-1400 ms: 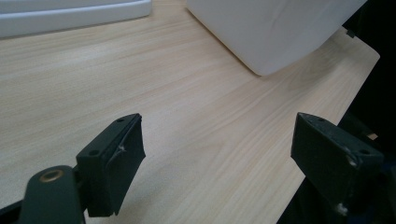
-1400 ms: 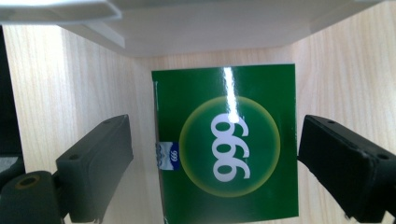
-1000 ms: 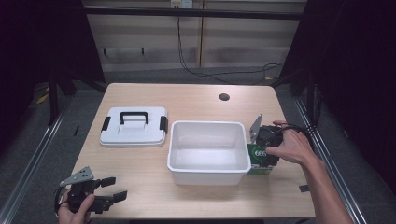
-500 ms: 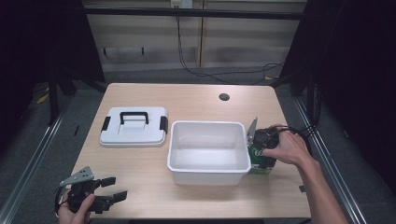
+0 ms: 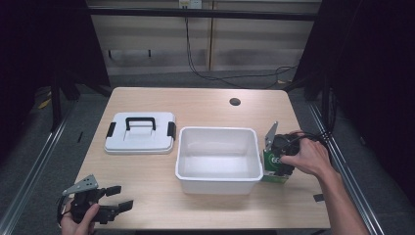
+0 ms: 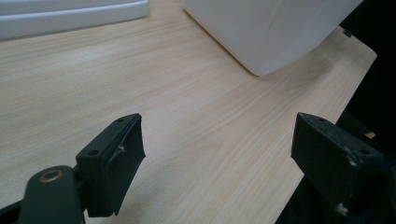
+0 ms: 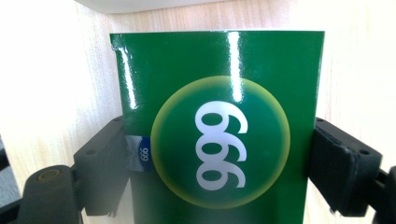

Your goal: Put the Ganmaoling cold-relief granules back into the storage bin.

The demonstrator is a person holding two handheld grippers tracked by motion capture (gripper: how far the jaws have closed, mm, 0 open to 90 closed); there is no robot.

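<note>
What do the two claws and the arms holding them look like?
Both claws, left and right, are black, with two blocky jaws faced by flat pads. Each carries a grey three-cornered plate on top. A black cable trails from the right one. The forearms are bare, no sleeves in view.

This looks like a lab or test room set up for recording. A plain light-wood table (image 5: 205,105) with a round cable hole (image 5: 235,102) stands alone between dark curtained sides. Metal floor rails (image 5: 34,161) run along both flanks. Black cables (image 5: 215,73) hang down a bare panelled back wall (image 5: 244,44) and trail across the grey floor (image 5: 205,81).
</note>
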